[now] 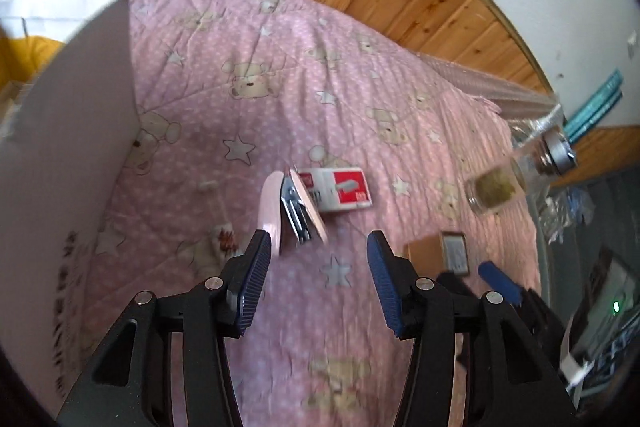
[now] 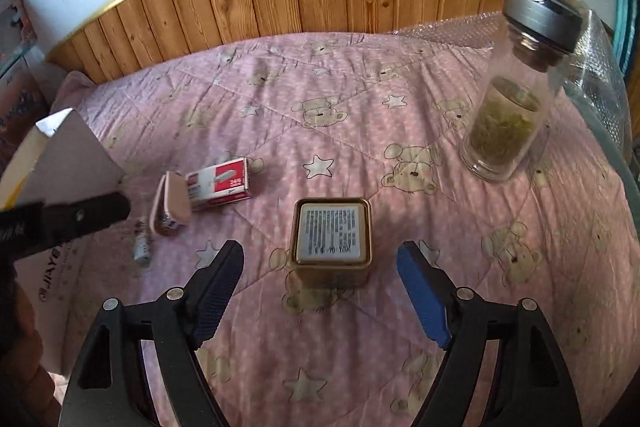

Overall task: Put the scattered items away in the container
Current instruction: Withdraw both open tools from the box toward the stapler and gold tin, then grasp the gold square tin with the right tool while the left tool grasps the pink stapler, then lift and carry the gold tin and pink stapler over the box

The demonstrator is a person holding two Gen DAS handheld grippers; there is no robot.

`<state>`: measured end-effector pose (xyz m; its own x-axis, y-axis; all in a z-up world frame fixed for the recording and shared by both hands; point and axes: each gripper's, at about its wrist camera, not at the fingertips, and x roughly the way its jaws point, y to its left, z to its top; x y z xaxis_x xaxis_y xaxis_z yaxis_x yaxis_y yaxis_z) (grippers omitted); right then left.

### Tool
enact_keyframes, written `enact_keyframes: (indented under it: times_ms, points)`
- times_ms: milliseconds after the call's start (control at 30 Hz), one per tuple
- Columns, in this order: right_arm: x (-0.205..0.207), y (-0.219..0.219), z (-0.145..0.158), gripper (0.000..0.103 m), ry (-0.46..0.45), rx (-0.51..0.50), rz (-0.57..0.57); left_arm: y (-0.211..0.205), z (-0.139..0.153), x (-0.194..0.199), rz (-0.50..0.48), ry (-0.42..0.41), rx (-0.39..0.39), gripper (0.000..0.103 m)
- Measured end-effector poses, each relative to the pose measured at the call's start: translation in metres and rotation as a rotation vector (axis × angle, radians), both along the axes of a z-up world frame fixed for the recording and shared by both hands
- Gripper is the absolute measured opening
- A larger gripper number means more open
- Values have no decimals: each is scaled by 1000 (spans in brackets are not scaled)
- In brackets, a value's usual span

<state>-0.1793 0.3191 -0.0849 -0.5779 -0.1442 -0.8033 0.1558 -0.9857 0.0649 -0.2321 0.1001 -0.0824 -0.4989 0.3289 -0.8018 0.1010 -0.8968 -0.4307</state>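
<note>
Both the left gripper [image 1: 316, 251] and right gripper [image 2: 320, 263] are held wide and empty, so the tin [image 2: 331, 241] at twelve o'clock could be toppled by a misjudged finger.

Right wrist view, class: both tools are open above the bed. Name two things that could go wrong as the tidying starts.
1. The tall glass jar stands upright on the soft quilt; a nudge could topple it.
2. The pink stapler leans against the staple box, so the left tool may drag both or knock the stapler over.
</note>
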Motion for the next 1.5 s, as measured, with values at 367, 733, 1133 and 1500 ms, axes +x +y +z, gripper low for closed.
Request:
enact_keyframes:
  times_ms: [367, 733, 1133, 1500]
  points:
    - [-24, 11, -37, 53, -139, -82, -25, 21, -42, -20, -7, -4, -101, 51]
    - [-16, 39, -29, 51, -184, -237, -131, 87, -16, 36, -297, 175, -608, 47]
    - [10, 29, -18, 50, -165, -272, -106, 60, 11, 121, -295, 239, -652, 46]
    - [54, 18, -5, 50, -121, -256, -75, 9, 46, 152, -171, 143, -173, 46]
